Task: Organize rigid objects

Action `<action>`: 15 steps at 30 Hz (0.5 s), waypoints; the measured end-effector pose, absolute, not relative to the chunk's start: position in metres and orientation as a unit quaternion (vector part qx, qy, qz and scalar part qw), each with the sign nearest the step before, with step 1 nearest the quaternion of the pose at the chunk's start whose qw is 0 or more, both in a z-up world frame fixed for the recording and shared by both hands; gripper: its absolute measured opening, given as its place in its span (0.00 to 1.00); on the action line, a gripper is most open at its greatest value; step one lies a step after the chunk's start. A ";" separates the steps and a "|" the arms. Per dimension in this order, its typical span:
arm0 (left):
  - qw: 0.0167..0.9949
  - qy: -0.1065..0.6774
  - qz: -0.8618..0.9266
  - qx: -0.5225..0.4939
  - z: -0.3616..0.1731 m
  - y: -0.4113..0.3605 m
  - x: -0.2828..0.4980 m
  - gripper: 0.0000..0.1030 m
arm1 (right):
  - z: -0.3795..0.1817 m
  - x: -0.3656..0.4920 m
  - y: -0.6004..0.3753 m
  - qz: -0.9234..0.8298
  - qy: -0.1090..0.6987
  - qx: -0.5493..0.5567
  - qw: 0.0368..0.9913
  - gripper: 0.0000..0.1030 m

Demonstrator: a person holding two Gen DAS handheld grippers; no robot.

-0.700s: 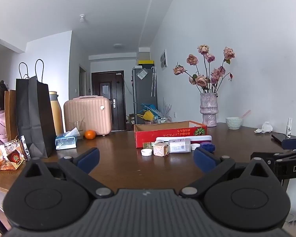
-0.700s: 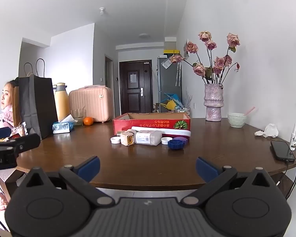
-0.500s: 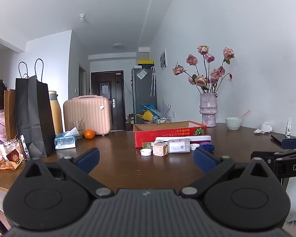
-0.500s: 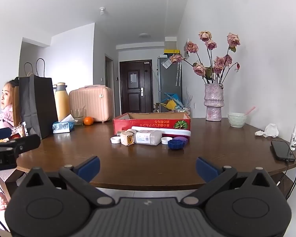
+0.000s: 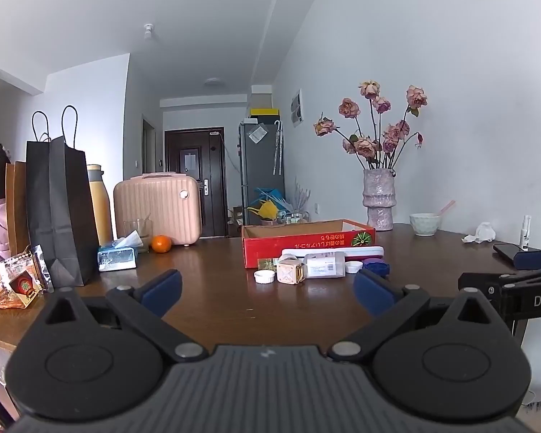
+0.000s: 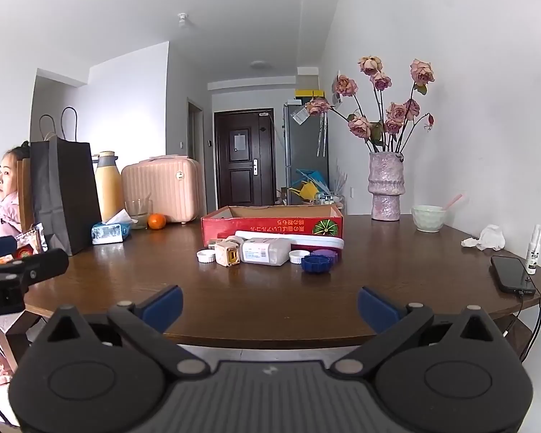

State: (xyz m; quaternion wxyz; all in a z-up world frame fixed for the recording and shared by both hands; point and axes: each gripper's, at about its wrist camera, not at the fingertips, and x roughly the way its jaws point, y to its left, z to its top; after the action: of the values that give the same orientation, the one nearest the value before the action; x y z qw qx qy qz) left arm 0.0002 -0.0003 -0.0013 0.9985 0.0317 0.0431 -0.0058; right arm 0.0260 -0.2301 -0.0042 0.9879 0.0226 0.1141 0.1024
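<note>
A red cardboard box [image 5: 308, 241] [image 6: 270, 225] stands open at the table's middle. In front of it lie a clear plastic bottle [image 5: 324, 265] [image 6: 265, 251], a cream cube charger [image 5: 289, 273] [image 6: 228, 255], white caps [image 5: 264, 276] [image 6: 206, 255], a blue lid [image 5: 377, 266] [image 6: 316, 263], a purple lid [image 6: 324, 253] and a long white bar [image 5: 333, 251] [image 6: 288, 237]. My left gripper [image 5: 267, 290] is open and empty, short of the pile. My right gripper [image 6: 270, 305] is open and empty at the table's near edge.
A black paper bag [image 5: 59, 213], tissue pack [image 5: 117, 257], orange [image 5: 161, 244] and pink case [image 5: 158, 207] stand at the left. A vase of roses [image 6: 386, 186], bowl [image 6: 428, 217], phone [image 6: 511, 278] and spray bottle [image 6: 533, 250] are at the right. A person [image 6: 7, 195] sits at far left.
Both views rise very slightly; the grippers stay open and nothing on the table has moved.
</note>
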 end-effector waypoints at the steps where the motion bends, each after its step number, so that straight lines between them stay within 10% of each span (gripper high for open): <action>1: 0.998 0.044 -0.006 0.032 -0.002 0.000 0.001 1.00 | -0.004 0.026 -0.230 0.102 0.113 0.023 0.988 1.00; 15: 0.998 0.048 -0.013 0.030 -0.003 0.002 0.004 1.00 | -0.004 0.029 -0.233 0.093 0.116 0.023 0.989 1.00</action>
State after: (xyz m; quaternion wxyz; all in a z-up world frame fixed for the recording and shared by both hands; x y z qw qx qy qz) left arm 0.0038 0.0021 -0.0032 0.9983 0.0297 0.0477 -0.0131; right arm 0.0285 -0.2327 -0.0043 0.9886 0.0230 0.1162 0.0927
